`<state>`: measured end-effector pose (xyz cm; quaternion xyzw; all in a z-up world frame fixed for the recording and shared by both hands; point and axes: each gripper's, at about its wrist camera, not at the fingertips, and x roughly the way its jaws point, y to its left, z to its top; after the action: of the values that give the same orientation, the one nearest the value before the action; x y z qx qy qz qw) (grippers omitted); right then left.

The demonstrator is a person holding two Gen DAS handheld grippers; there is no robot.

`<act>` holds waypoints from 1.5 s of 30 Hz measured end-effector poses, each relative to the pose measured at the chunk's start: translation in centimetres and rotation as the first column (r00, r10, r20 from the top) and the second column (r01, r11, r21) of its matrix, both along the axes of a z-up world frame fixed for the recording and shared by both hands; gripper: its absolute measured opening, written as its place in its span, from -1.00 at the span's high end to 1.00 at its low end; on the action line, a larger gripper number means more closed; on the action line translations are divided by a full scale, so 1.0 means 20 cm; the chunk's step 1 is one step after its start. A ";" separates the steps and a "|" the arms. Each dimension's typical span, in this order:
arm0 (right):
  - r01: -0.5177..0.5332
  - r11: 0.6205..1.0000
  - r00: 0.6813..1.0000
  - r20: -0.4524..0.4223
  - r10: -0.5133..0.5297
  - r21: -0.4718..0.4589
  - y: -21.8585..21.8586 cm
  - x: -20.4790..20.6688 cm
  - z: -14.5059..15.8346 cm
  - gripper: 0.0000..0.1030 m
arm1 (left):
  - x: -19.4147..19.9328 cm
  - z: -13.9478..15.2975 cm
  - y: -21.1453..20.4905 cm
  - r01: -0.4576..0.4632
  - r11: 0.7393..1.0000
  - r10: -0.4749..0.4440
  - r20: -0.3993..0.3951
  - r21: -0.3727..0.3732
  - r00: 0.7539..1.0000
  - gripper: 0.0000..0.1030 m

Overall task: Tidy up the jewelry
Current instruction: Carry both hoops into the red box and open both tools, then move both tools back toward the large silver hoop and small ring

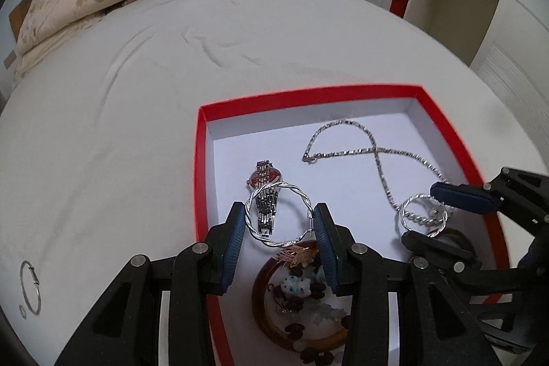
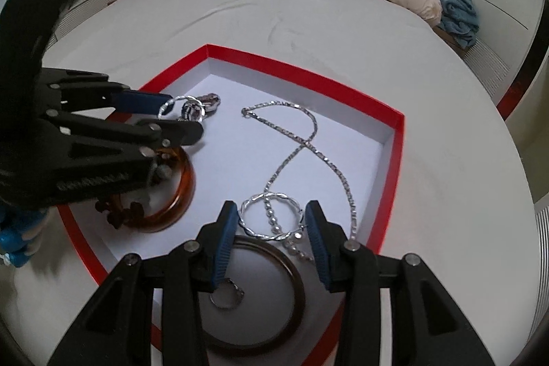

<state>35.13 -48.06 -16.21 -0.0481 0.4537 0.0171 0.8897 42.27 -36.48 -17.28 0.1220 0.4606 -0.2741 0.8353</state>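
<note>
Two grippers over a red-rimmed box (image 1: 446, 126) on a white bed (image 1: 103, 126). Left gripper (image 1: 279, 222) clamped across a twisted silver hoop (image 1: 279, 213), above a watch (image 1: 266, 194). Right gripper (image 2: 272, 223) clamped across a matching hoop (image 2: 271, 216), beside a silver chain (image 2: 308, 139). Amber bangle (image 2: 178, 198) and dark ring (image 2: 291, 280) lying inside the box.

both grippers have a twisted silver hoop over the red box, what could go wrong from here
1. Each twisted silver hoop earring is pinched only at its thin rim, so the left gripper or right gripper may let it twist and slip.
2. The right hoop hangs over the silver chain necklace; lowering could tangle them.
3. The left hoop may land on the silver watch.
</note>
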 end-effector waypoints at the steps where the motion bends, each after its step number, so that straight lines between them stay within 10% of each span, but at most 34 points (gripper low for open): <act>1: 0.005 1.000 1.000 0.003 -0.005 -0.002 0.00 -0.01 0.01 0.19 | 0.01 0.01 0.00 -0.003 1.000 0.003 0.001 -0.006 1.000 0.19; 22: 0.053 0.996 0.989 0.135 -0.062 0.069 0.34 -0.54 0.62 0.11 | -0.38 0.57 0.86 -0.184 0.982 0.188 0.092 -0.048 0.978 0.11; 45: -0.118 0.986 0.976 0.199 0.093 0.119 1.18 -0.81 0.81 0.11 | -1.01 0.73 1.84 -0.466 0.884 0.444 0.258 0.030 0.858 -0.13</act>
<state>18.89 -24.50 -0.05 -0.0155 0.3602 0.0893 0.9285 22.01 0.28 -2.65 0.0803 0.3824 -0.0307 0.9200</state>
